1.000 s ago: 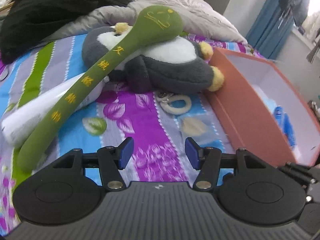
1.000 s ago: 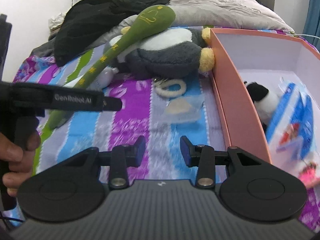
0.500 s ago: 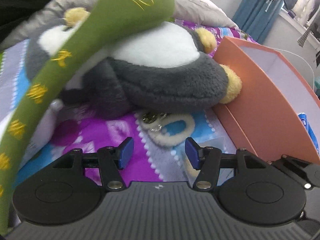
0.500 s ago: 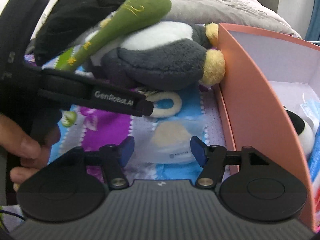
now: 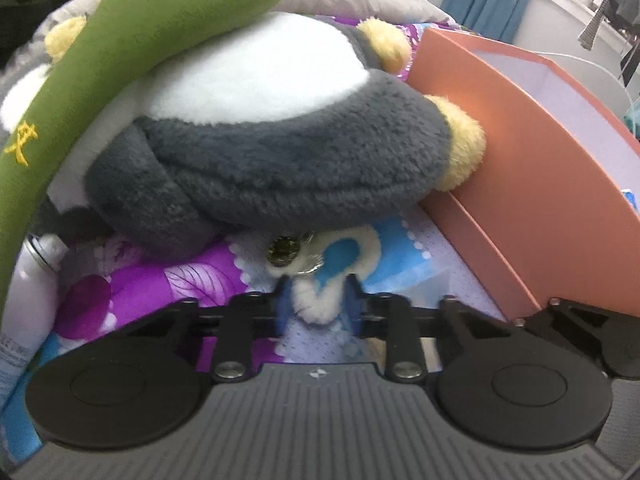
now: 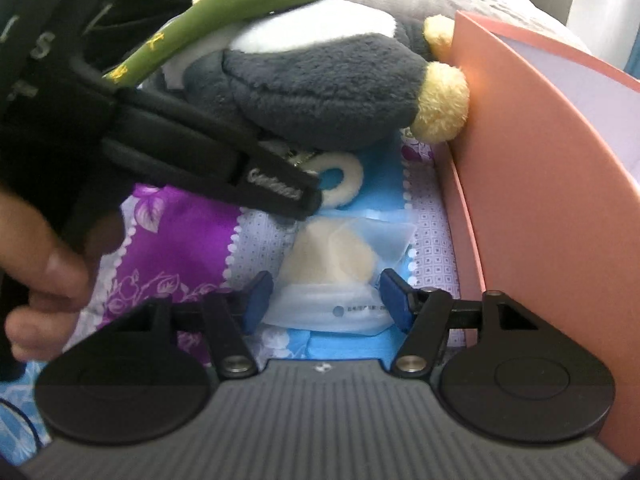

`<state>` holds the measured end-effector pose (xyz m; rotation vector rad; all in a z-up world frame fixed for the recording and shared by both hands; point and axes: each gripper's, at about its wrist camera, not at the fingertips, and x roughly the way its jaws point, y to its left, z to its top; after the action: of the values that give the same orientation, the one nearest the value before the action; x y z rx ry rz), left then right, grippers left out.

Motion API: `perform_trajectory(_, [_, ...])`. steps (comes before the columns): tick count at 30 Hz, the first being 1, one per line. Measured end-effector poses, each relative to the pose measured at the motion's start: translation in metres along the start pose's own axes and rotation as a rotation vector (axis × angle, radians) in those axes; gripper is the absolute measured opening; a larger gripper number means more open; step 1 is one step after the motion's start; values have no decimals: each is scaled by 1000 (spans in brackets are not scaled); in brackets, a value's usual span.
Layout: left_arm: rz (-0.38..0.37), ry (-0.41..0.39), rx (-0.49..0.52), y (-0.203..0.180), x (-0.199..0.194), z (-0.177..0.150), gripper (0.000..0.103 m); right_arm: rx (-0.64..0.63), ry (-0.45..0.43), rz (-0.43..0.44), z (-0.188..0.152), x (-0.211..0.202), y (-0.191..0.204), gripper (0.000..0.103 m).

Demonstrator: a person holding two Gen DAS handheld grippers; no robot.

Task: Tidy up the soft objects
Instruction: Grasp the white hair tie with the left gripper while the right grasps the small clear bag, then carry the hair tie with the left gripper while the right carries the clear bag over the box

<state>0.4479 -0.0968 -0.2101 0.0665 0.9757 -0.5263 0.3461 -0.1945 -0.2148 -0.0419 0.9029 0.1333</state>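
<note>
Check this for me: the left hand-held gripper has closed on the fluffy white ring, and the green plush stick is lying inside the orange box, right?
Not quite. The left hand-held gripper has closed on the fluffy white ring, but the green plush stick is not in the orange box. It lies across the top of the grey and white plush toy, beside the box, as the left wrist view shows.

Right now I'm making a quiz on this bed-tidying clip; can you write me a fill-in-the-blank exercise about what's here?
1. The left gripper is shut on the fluffy ____ keychain.
2. The right gripper is open around a clear ____ holding pale pads.
3. The green plush stick lies on top of the ____ toy.
4. The penguin's yellow foot touches the ____ box.

Missing words: ring; bag; penguin; orange
</note>
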Motion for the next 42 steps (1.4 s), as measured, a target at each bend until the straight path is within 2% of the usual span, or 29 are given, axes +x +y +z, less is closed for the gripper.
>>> perform_trajectory(2, [-19, 10, -19, 1, 1, -1, 13, 0, 6, -4, 1, 0, 0, 52])
perform_trajectory(8, [-6, -6, -56, -2, -10, -7, 10, 5, 24, 10, 5, -6, -3, 46])
perform_trajectory(15, [6, -32, -107, -4, -40, -21, 9, 17, 15, 26, -8, -34, 9, 46])
perform_trajectory(26, [29, -70, -181, -7, -115, -53, 9, 20, 11, 52, -32, -88, 22, 46])
perform_trajectory(42, [31, -124, -244, -43, -211, -106, 9, 54, -86, 63, -52, -187, 24, 46])
